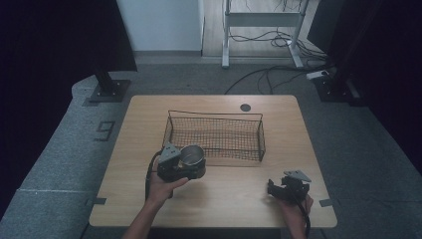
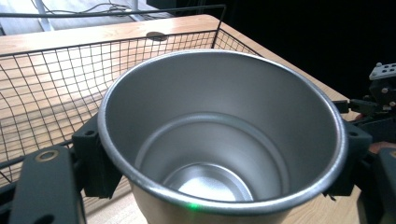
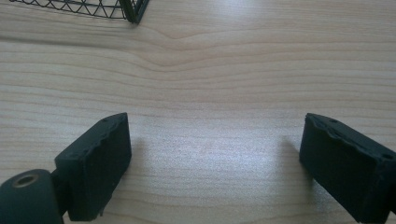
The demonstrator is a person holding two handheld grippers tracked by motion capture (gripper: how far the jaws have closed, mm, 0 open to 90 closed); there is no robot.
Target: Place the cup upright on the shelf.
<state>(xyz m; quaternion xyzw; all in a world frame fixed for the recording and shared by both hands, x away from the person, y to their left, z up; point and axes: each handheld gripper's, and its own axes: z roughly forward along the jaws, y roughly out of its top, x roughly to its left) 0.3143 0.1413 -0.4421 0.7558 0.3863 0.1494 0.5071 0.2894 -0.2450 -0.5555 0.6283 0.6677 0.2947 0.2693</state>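
Transport looks like the step in hand: the left gripper (image 1: 185,167) clamps a metal cup (image 2: 223,135) upright between its jaws, just beside the near-left corner of the wire basket (image 1: 214,117). The right gripper (image 3: 215,163) rests low over bare table (image 3: 224,70), jaws wide and empty. Next move probably calls for lifting the cup over the basket's rim.

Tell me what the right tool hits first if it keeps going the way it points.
Probably nothing but bare table: the right tool is open and empty, with only wood ahead. The basket corner sits far off to one side, likely outside its line, though depth is unclear.
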